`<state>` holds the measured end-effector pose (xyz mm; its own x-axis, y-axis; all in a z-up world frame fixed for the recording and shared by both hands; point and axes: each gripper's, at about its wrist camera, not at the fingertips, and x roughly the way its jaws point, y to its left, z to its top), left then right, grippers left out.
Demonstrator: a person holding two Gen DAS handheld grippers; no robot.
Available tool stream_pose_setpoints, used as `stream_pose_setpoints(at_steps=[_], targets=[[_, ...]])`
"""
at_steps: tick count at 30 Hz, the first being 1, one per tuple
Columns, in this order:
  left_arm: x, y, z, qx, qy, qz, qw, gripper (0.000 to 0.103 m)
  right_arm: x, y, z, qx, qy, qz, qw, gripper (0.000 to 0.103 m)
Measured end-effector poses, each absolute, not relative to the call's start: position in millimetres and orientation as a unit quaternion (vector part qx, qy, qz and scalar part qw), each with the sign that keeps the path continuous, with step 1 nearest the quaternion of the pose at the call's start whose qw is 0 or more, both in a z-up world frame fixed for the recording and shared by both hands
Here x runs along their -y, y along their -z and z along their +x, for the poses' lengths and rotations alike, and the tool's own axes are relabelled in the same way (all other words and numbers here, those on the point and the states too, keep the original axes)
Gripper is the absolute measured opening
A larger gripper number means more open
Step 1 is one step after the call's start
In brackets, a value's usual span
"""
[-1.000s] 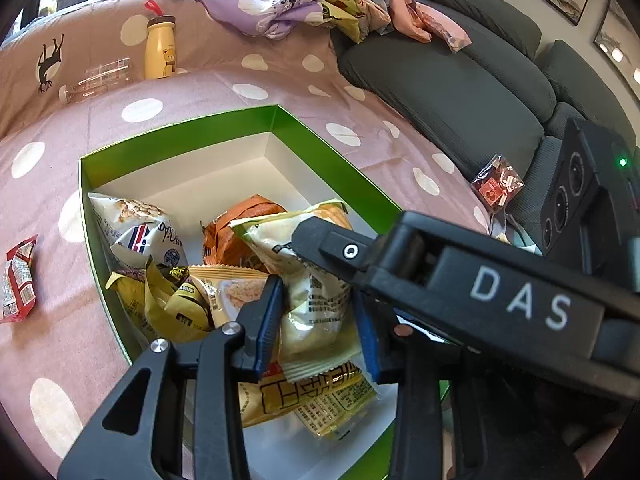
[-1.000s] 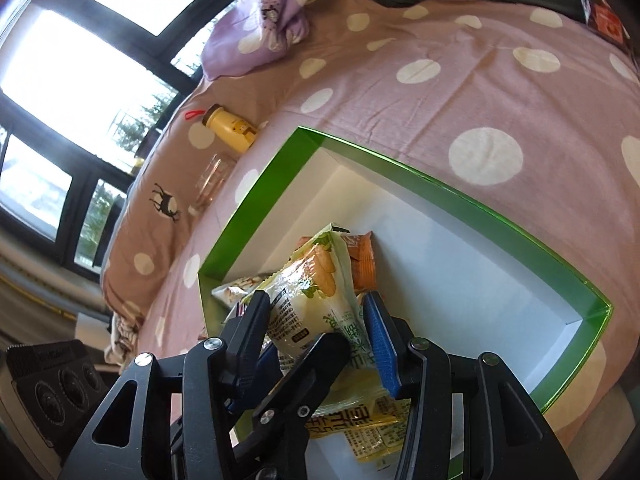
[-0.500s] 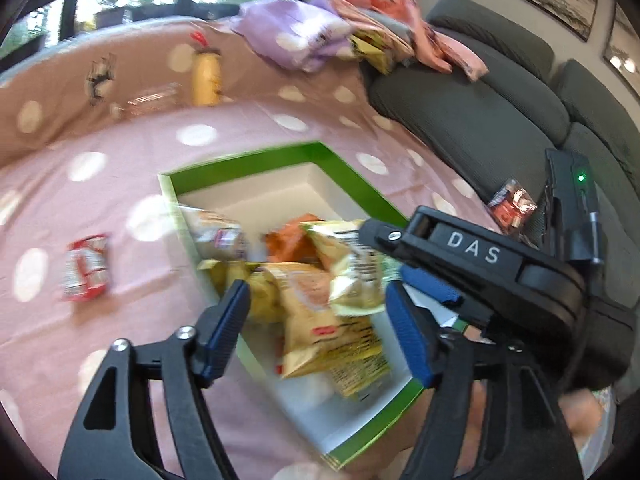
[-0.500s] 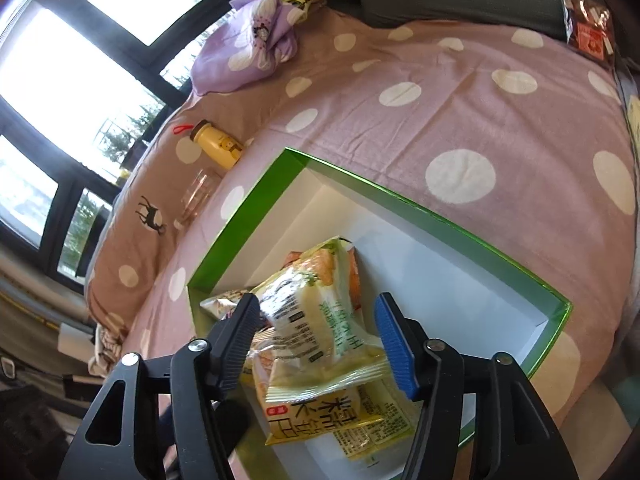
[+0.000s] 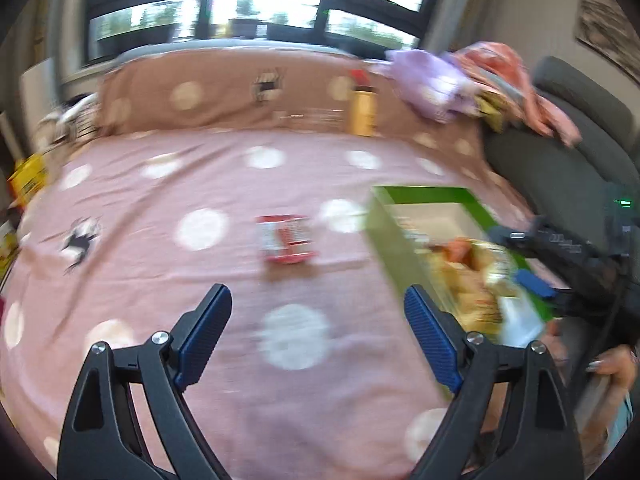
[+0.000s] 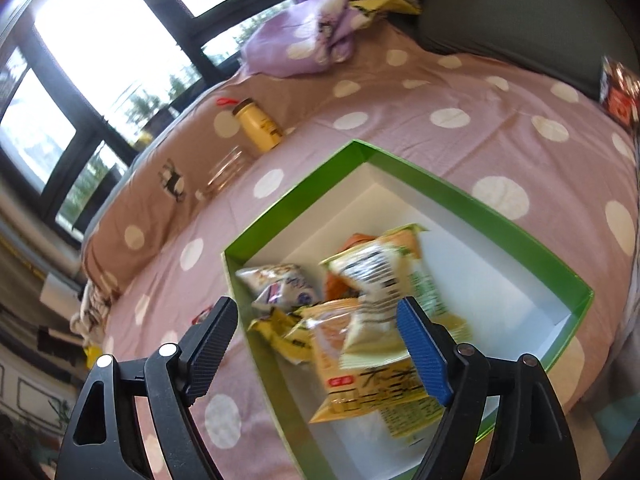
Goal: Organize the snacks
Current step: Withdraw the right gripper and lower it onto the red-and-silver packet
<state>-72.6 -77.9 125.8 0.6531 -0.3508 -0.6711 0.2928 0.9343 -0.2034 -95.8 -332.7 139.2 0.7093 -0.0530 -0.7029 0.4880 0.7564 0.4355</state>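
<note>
A green box (image 6: pixel 420 176) with a white inside stands on the pink dotted bedspread and holds several snack packets. The pale green-yellow packet (image 6: pixel 384 276) lies loose on top of them. My right gripper (image 6: pixel 318 312) hovers over the box's near corner, its jaws opening. That packet shows below and between the pads, and neither pad touches it. My left gripper (image 5: pixel 316 304) is over bare bedspread to the left of the box (image 5: pixel 384 232), its jaws opening with nothing between them. A red snack packet (image 5: pixel 286 240) lies flat just beyond its fingertips.
A yellow bottle (image 6: pixel 258 130) and a clear jar (image 6: pixel 224 172) lie near the far pillow. Purple and pink cloths (image 6: pixel 304 40) are heaped at the back. A grey sofa (image 5: pixel 560 176) borders the right side, with a red packet (image 6: pixel 618 96) on its edge. A hand (image 5: pixel 612 364) shows at lower right.
Both grippers have let go of the pale packet, which now rests in the box. The left gripper has swung left, off the box and towards the red packet. The right one has lifted slightly and widened.
</note>
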Motion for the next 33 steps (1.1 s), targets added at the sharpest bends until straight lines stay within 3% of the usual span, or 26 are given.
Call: stream_pose_setpoints(at_steps=[6,15,26,33], targets=[[20,-97,-58,-0.402,0.105,-0.104,0.904,0.088,294,-141,-82,-0.367,0.135,0.258,0.883,0.082],[-21,-79,-45,-0.431,0.043,-0.120,0.893,0.088,231,-131,-55,-0.418,0.060,0.197,0.885,0.082],[-28,-61,-27,-0.476,0.048,-0.134,0.868,0.090,181,-108,23,-0.498,-0.024,0.180,0.848,0.082],[-34,-57,-24,-0.487,0.036,-0.138,0.862,0.097,158,-72,89,-0.527,0.005,0.124,0.841,0.082]])
